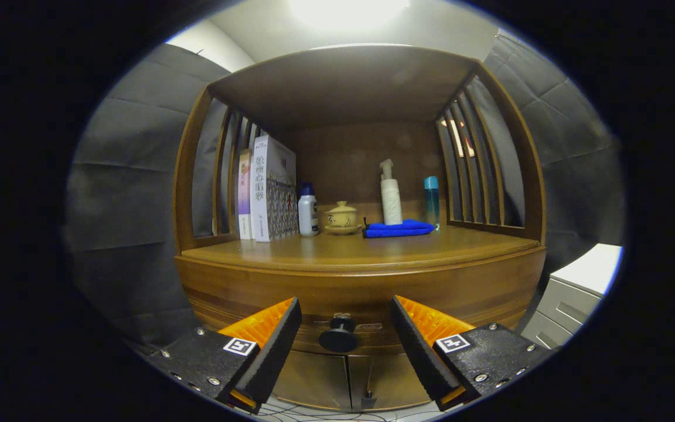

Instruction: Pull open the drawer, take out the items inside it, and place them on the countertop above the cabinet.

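Facing the cabinet (361, 281) squarely, the gripper (346, 331) hangs wide open and empty, its 2 fingers either side of the drawer knob (338, 337), which sits dead ahead between them on the closed drawer (367, 325), not yet touched.

Two upright books (267, 190) are stood at the far left, with a white bottle (308, 212) and a lidded cup (342, 217) beside them. Further right, a folded blue cloth (399, 228) is laid before a pump bottle (391, 196) and a blue-capped bottle (431, 202). A white drawer unit (578, 293) is seen at the near right.
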Motion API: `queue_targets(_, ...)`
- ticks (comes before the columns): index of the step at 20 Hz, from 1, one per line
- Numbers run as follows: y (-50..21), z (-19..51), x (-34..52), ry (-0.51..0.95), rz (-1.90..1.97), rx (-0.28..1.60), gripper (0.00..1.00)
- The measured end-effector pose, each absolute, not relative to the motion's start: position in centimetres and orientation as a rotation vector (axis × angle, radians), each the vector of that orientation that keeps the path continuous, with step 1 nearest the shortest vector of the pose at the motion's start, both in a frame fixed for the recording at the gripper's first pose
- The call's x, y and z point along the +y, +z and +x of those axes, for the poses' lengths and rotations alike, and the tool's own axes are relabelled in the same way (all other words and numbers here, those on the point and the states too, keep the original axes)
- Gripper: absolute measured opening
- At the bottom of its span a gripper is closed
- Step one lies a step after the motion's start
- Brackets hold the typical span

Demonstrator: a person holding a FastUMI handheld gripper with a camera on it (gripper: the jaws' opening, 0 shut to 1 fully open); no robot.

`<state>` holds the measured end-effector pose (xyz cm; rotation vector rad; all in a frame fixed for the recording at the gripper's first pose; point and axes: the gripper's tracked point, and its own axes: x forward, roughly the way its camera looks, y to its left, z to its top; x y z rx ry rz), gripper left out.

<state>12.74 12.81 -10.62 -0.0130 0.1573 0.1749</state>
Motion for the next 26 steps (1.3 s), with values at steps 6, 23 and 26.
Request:
queue_targets(6,-13.7,14.3,13.7,0.168,-0.012,0.225,0.96)
queue_targets(23,-15.2,15.1,13.5,0.135,0.012,0.301,0.33)
queue_targets(26,-15.2,14.4,13.3,0.131,0.003,0.299,0.32)
